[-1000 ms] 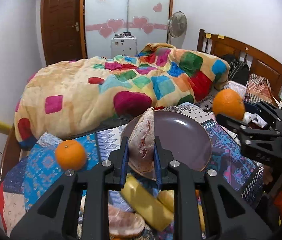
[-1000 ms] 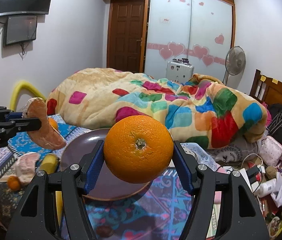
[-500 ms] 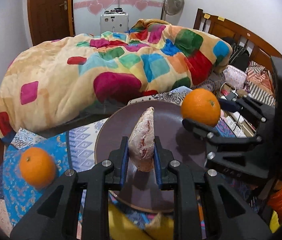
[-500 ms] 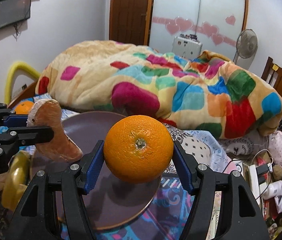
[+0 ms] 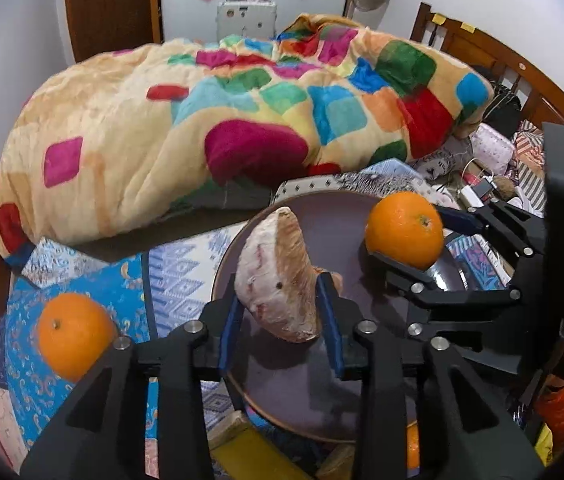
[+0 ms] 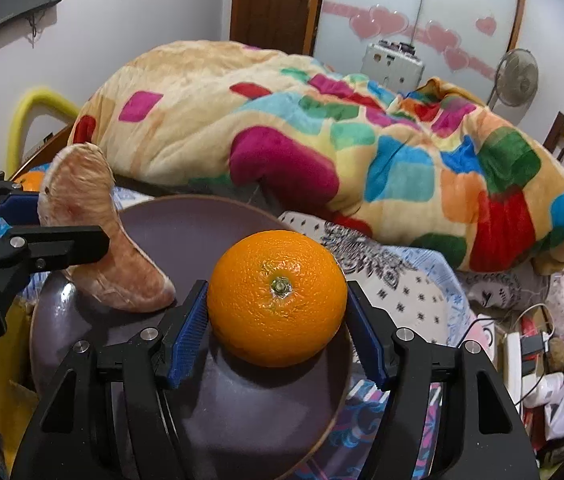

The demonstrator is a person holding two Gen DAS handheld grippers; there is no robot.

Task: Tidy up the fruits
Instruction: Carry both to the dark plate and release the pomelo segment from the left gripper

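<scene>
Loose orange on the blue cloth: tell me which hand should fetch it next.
Left. The loose orange lies beside the left gripper, whose jaws have just been opening around the wedge; the right gripper clamps another orange.

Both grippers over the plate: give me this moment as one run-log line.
left gripper: jaws just opened, plush fruit wedge loose between them, tip on plate | right gripper: shut on orange over plate | loose orange on cloth

The orange (image 6: 277, 297) between my right gripper's (image 6: 278, 330) blue pads is bright, even orange with a greenish stem scar. The wedge (image 5: 278, 284) at my left gripper (image 5: 280, 320) looks pale pink and tan, possibly plush. The plate (image 6: 186, 224) is dull purple-brown. The blanket (image 5: 186, 120) is cream with multicoloured squares; the bedcloth (image 5: 134, 280) is blue-patterned.
</scene>
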